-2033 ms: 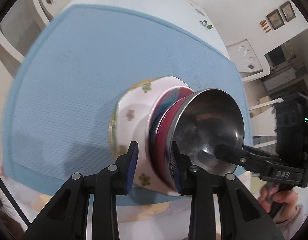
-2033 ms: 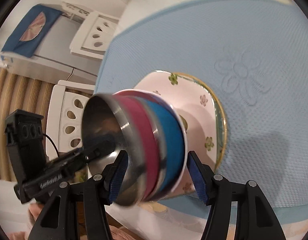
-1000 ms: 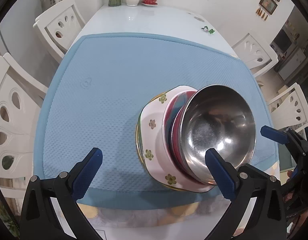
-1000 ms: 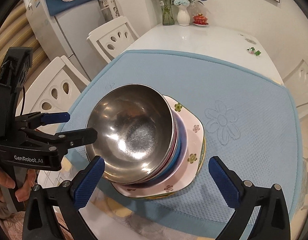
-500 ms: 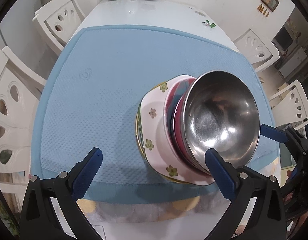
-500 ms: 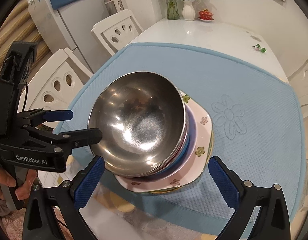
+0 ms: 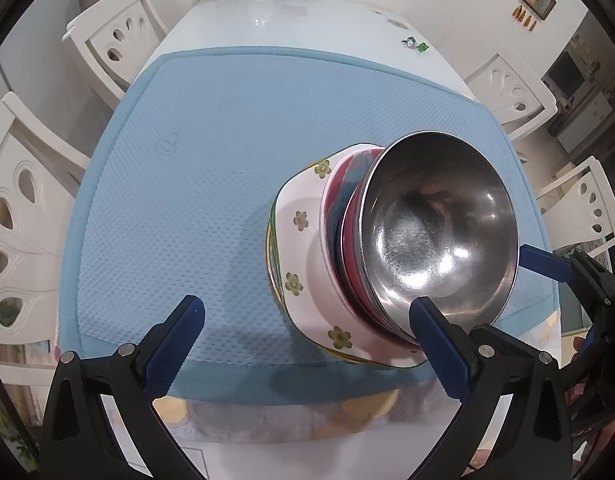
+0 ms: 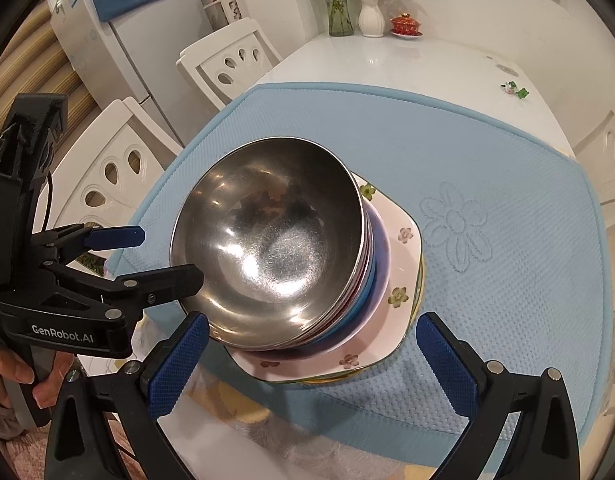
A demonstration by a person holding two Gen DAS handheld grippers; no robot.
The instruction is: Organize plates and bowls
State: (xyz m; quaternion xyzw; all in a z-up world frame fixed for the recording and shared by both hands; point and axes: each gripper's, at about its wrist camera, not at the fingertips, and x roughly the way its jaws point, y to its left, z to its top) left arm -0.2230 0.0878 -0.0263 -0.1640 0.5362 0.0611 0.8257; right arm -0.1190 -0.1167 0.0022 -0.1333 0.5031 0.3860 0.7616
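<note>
Stack sits between both wide-open, empty claws.
Shiny round steel bowl [image 8: 267,248] lies ahead-right of left claw [image 7: 307,336], ahead-left of right claw [image 8: 311,364]; neither nearer.

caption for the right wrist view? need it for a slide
Both grippers, right and left, open beside a steel bowl nested atop colored bowls on a floral plate, blue mat.
</note>
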